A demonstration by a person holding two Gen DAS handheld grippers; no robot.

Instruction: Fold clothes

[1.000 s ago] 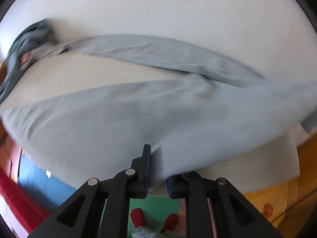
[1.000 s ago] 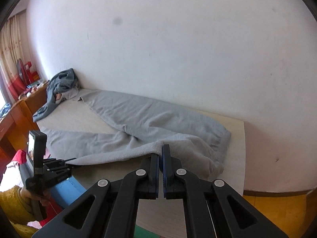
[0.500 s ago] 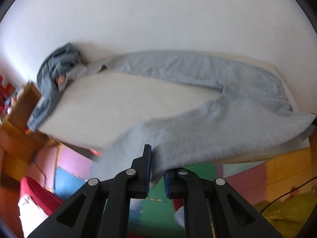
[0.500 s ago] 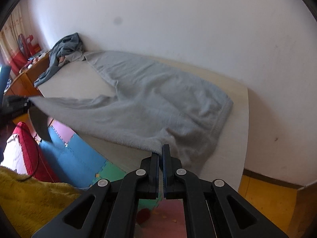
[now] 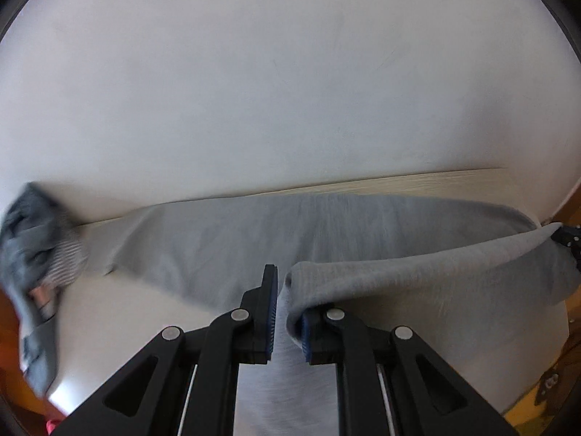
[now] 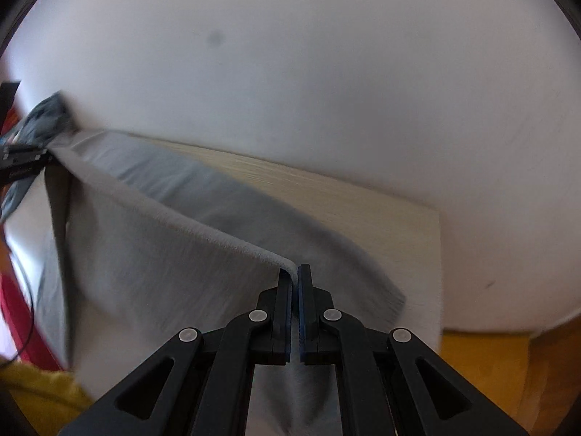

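Observation:
Grey trousers lie along the back of a light wooden table by the white wall. One leg rests flat; the other is lifted and stretched taut between my two grippers. My left gripper is shut on a fold of that leg, which bulges over its right finger. In the right wrist view the trousers run as a raised sheet from my right gripper, shut on their edge, to the left gripper at the far left. The right gripper shows at the left wrist view's right edge.
A dark grey garment is heaped at the table's left end by the wall, also the dark garment in the right wrist view. Bare tabletop lies right of the trousers. Yellow floor is beyond the table's right end.
Both grippers have swung in from over the floor to above the table, toward the wall. The held trouser leg now stretches over the flat one. Both stayed shut.

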